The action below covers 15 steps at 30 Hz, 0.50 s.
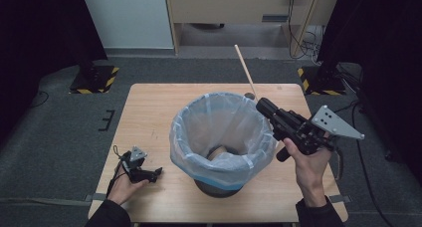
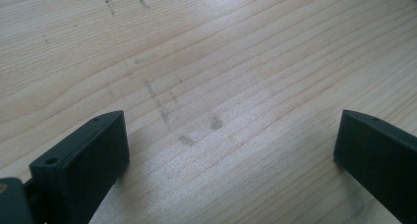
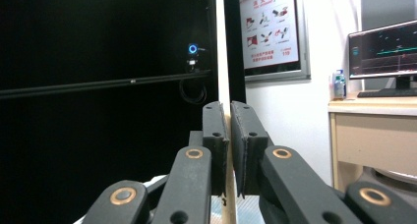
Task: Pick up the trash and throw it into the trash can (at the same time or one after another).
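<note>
A round bin [image 1: 221, 189] lined with a pale blue plastic bag [image 1: 199, 132] stands in the middle of the wooden table [image 1: 149, 107]. Something brown [image 1: 222, 152] lies at its bottom. A thin wooden stick [image 1: 245, 70] slants up and away from the bin's far right rim. My right gripper [image 1: 263, 106] is shut on the stick's lower part, held in a hand just right of the bin; in the right gripper view the stick [image 3: 228, 194] shows pinched between the jaws of that gripper [image 3: 229, 106]. My left gripper [image 1: 158, 172] rests on the table left of the bin, open, with bare wood between its jaws [image 2: 231, 150].
The bin takes up most of the table's middle. Beyond the far edge are grey carpet, a light wood desk [image 1: 239, 8] with cables [image 1: 303, 38], and black curtains at both sides. The right gripper view looks level at a wall poster [image 3: 268, 27] and a monitor [image 3: 383, 49].
</note>
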Available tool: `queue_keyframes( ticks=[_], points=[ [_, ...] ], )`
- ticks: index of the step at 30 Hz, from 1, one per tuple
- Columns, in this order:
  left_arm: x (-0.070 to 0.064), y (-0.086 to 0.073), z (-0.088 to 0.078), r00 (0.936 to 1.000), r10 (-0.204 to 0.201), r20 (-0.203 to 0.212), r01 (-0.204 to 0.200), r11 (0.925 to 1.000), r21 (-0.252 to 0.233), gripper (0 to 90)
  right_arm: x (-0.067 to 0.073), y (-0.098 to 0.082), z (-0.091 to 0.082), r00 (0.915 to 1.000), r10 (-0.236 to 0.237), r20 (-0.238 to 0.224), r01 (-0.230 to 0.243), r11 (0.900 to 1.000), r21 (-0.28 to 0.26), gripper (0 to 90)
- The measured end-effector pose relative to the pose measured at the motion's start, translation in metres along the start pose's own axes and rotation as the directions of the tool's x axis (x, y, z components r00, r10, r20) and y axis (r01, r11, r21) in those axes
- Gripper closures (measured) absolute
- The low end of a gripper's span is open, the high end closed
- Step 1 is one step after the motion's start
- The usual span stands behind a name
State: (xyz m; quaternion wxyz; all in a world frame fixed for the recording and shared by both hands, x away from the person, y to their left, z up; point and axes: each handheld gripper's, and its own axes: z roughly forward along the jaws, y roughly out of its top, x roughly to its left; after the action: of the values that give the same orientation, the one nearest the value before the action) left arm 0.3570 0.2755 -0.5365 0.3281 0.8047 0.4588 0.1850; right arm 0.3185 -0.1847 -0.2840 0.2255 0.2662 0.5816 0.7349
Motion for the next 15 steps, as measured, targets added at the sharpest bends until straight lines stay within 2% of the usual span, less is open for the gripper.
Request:
queue_keyframes(
  ticks=[10, 15],
  points=[
    [0.000, 0.000, 0.000, 1.0000, 0.000, 0.000, 0.000, 1.0000, 0.000, 0.0, 0.004, -0.010, 0.011, 0.9999, -0.005, -0.010, 0.005, 0.999, 0.043, 85.4],
    [0.000, 0.000, 0.000, 1.0000, 0.000, 0.000, 0.000, 1.0000, 0.000, 0.0, 0.003, -0.013, 0.017, 0.9979, 0.017, -0.062, -0.012, 0.997, 0.077, 73.3]
  ],
)
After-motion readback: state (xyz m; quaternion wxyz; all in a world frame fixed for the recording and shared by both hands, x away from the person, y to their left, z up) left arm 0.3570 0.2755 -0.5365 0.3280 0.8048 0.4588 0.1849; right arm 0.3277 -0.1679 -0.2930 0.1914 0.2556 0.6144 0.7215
